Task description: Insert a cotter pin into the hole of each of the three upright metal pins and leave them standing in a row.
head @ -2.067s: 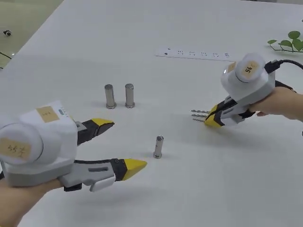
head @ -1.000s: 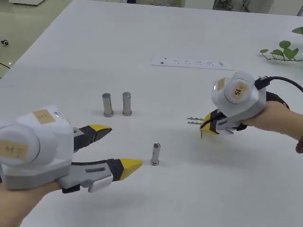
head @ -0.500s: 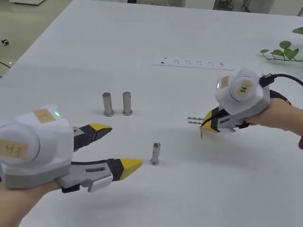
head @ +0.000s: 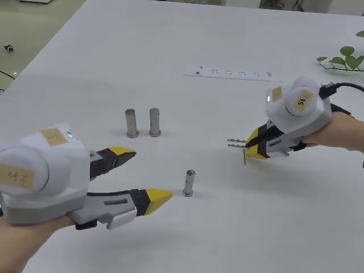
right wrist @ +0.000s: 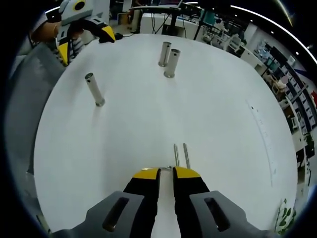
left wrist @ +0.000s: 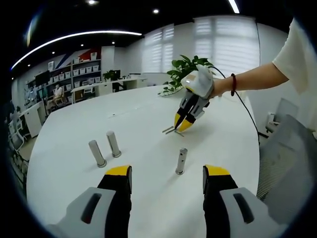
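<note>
Bright, even overhead light washes the white desk (head: 187, 45), leaving only soft, pale shadows beneath the left claw (head: 152, 174) and beside the nearest metal pin (head: 189, 183). In the left claw's view a ceiling strip light (left wrist: 74, 37) glares against dark ceiling, window blinds (left wrist: 223, 37) glow, and fisheye distortion bends and softens the room's edges.

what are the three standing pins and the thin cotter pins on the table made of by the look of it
Upright pins: likely steel, smooth grey with a soft sheen and bright streaks down their sides.
Cotter pins: probably thin metal wire, silvery grey; too small to judge the finish.
</note>
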### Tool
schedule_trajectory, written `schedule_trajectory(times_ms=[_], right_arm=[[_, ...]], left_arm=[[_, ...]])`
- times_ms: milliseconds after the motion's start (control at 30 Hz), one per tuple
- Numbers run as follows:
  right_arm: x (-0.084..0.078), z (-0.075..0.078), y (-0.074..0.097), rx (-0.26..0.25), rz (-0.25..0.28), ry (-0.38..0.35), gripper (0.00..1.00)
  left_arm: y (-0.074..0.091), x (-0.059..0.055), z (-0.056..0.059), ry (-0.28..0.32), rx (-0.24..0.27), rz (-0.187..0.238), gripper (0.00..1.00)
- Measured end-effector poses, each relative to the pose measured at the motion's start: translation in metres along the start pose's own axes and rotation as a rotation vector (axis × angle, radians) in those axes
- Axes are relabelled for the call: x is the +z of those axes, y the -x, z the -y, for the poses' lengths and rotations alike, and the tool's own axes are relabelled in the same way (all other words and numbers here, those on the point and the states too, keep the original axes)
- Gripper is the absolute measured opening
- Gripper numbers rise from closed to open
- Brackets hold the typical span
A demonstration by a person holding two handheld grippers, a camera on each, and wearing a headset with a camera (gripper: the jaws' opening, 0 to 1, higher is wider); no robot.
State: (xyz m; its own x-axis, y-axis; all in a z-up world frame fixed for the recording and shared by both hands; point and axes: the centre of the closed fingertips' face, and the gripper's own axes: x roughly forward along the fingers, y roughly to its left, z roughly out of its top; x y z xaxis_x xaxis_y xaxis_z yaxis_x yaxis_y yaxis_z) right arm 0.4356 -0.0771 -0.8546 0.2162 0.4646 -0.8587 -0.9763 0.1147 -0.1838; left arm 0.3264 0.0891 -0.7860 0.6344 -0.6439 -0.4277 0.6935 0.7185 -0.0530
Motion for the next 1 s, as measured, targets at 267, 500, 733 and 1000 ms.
schedule_trajectory(times_ms=[267, 500, 733, 1000], right_arm=[[0.0, -0.002, -0.004, 0.046, 0.009, 0.032, 0.12], [-0.002, 0.001, -0.006, 0.062, -0.002, 0.055, 0.13], [0.0, -0.002, -0.008, 0.096, 0.002, 0.074, 0.13], [0.009, -0.006, -0.008, 0.12, 0.024, 0.139, 0.14]], left_arm=[[0.001, 0.001, -0.003, 0.002, 0.006, 0.001, 0.57], [0.0, 0.002, -0.004, 0.004, 0.01, 0.003, 0.56], [0.002, 0.001, -0.005, 0.006, 0.015, -0.004, 0.56], [0.003, -0.001, -0.006, 0.01, 0.019, -0.01, 0.54]])
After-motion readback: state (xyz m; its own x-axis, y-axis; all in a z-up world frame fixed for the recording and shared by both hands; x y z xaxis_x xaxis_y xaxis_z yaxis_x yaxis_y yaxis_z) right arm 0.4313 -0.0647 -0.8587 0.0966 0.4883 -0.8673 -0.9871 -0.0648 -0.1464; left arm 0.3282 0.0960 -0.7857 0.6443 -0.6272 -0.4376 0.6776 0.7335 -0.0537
